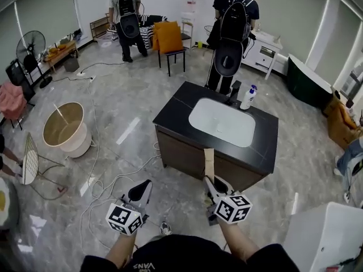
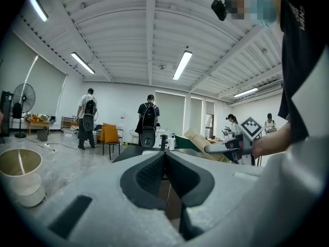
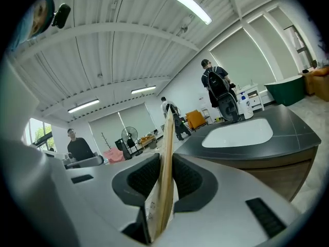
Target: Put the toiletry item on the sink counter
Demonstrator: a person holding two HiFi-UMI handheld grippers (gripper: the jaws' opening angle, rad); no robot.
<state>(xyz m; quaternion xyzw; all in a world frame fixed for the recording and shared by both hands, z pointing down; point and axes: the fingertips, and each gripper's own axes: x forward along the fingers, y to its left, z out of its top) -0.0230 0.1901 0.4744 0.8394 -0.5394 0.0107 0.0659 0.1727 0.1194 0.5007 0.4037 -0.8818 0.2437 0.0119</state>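
Right tongs (image 1: 210, 181) clamp packet (image 1: 209, 162) (upright) just before counter edge (image 1: 238, 159).

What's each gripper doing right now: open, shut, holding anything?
Left gripper: shut, nothing between its jaws.
Right gripper: shut on the flat tan packet.

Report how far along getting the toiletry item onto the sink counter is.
Done: the right gripper has its jaws clamped on a flat tan packet. In hand: it is held upright in front of the sink counter. Remaining: carry it over the dark top and set it down. The left gripper is shut, empty.
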